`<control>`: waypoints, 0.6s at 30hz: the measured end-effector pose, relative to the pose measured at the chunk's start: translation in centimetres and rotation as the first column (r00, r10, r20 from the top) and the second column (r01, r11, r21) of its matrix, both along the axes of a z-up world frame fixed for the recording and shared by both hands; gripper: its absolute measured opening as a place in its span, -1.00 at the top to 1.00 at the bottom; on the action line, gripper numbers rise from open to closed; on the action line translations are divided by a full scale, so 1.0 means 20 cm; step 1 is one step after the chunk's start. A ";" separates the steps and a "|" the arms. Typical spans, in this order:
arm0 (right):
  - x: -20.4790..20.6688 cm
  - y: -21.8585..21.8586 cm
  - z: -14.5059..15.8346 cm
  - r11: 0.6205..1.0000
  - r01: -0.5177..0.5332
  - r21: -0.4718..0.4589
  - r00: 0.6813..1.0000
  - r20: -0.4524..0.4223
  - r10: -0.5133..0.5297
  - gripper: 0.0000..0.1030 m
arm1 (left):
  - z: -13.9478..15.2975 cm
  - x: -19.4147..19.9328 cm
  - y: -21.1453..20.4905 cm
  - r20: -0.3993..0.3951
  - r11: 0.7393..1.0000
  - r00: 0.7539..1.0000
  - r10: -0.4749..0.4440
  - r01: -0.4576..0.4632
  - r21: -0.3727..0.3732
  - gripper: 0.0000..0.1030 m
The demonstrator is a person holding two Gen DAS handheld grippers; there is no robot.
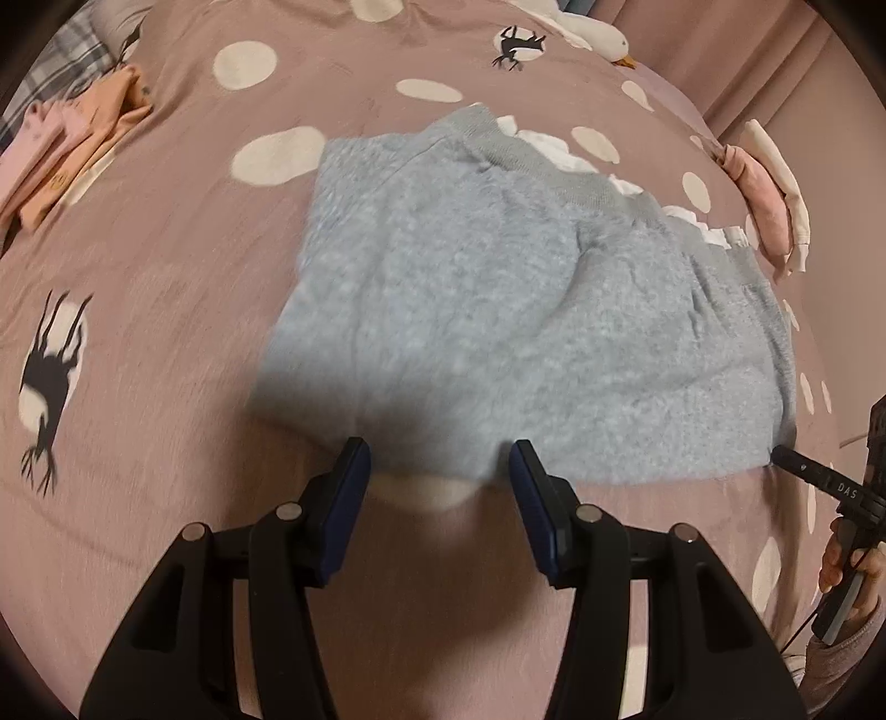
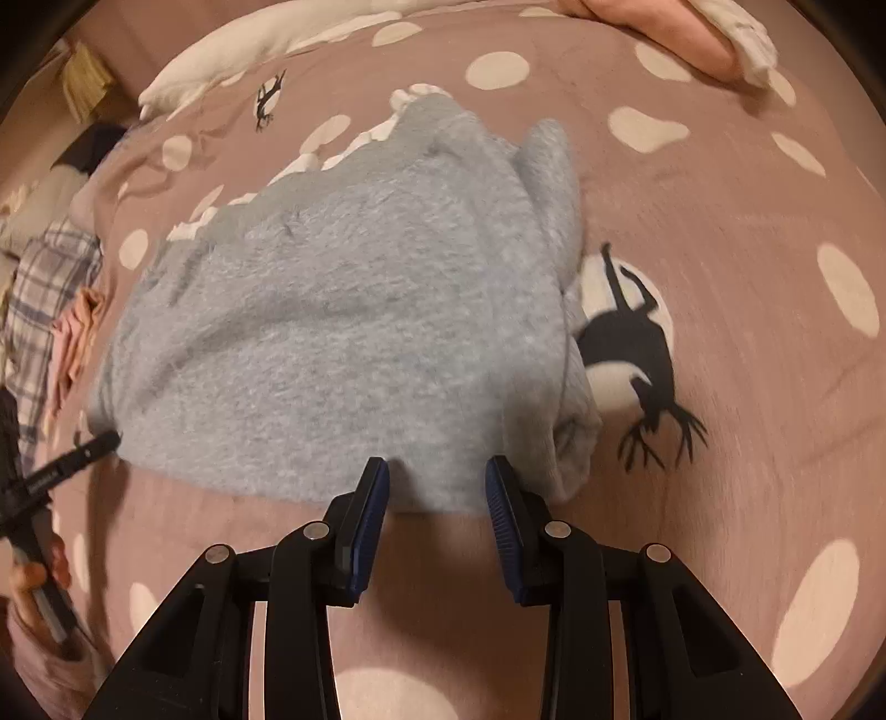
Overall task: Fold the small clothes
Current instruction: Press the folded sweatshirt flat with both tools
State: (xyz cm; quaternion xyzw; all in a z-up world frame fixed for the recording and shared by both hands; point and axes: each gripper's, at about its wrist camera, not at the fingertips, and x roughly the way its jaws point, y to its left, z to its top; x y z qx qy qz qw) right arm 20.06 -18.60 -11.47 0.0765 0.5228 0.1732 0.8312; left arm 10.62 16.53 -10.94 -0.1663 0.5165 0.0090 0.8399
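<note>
A grey fleecy garment (image 1: 498, 310) lies folded on the pink spotted bed cover, its ribbed band and white frill at the far edge; it also shows in the right wrist view (image 2: 343, 343). My left gripper (image 1: 440, 459) is open, its jaws apart at the garment's near edge, left of centre. My right gripper (image 2: 437, 476) is open at the near edge by the garment's right corner. Each gripper shows in the other's view: the right one at the garment's right corner (image 1: 786, 459), the left one at its left corner (image 2: 105, 440).
A stack of folded pink and orange clothes (image 1: 72, 166) lies at the far left. A pink and white bundle (image 1: 769, 194) lies at the far right, also shown in the right wrist view (image 2: 703, 39). A white plush toy (image 1: 587, 33) lies at the back. A plaid cloth (image 2: 50, 288) lies at the left.
</note>
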 end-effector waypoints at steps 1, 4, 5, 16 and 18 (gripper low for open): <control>-0.02 -0.02 0.01 1.000 0.010 0.005 1.000 -0.007 -0.010 0.32 | 0.00 -0.02 0.01 -0.008 1.000 1.000 0.012 -0.012 0.010 -0.03; -0.10 -0.07 0.03 0.999 0.038 -0.031 0.999 0.009 -0.038 0.32 | 0.03 -0.10 0.04 -0.001 0.999 0.999 0.039 -0.039 0.030 -0.04; -0.13 -0.08 0.04 0.998 0.044 -0.044 0.999 0.023 -0.043 0.32 | 0.04 -0.13 0.05 0.003 0.998 0.999 0.049 -0.049 0.030 -0.09; -0.37 -0.12 0.15 0.998 0.035 0.053 0.995 0.092 -0.040 0.18 | 0.14 -0.35 -0.03 0.047 0.997 0.996 0.072 -0.070 -0.045 -0.60; -0.38 -0.08 0.16 0.998 0.025 0.056 0.995 0.098 -0.031 0.15 | 0.15 -0.38 -0.07 0.036 0.996 0.997 0.061 -0.058 -0.071 -0.63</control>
